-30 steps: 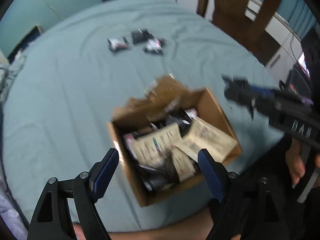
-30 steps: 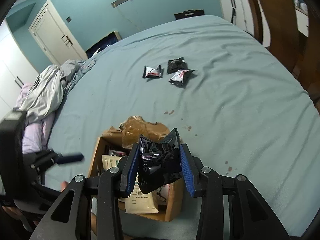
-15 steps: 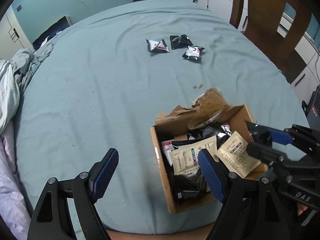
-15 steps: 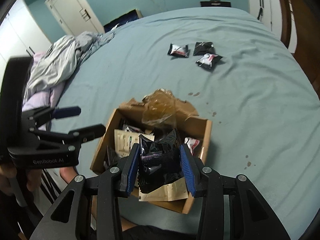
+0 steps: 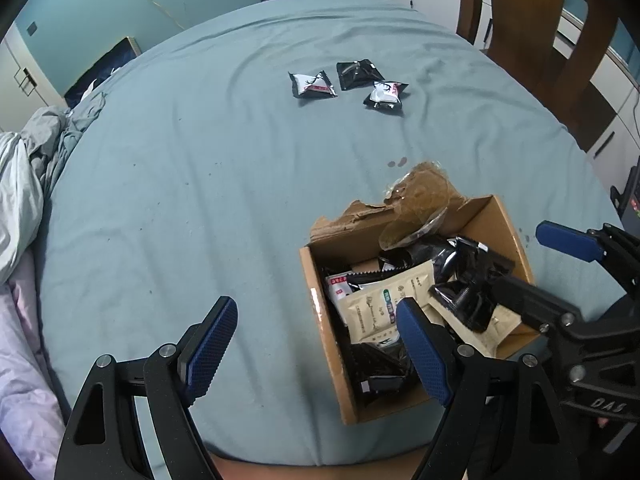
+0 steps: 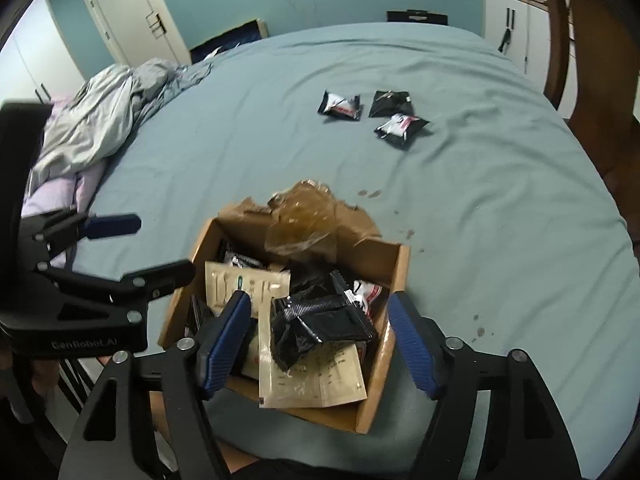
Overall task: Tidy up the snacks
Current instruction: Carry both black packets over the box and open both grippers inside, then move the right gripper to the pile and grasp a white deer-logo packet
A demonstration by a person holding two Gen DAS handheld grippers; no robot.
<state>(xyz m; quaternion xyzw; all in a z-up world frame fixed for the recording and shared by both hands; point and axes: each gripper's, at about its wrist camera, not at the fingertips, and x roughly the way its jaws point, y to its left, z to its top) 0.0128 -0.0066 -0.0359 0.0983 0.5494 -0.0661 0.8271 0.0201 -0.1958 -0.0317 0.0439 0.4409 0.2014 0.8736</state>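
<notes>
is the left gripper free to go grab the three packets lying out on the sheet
Probably yes. The left gripper is open and empty, and the bare sheet lies between it and the three packets. The cardboard box sits off to its right, not in the path, though they lie far across the bed.

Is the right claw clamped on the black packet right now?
No, the right claw is open, and the black packet lies loose between its fingers on top of the cardboard box.

Teal bedsheet (image 5: 200, 184), rumpled grey blanket (image 6: 100, 112), white door (image 6: 132, 12), possibly wooden chair (image 5: 568, 32)
</notes>
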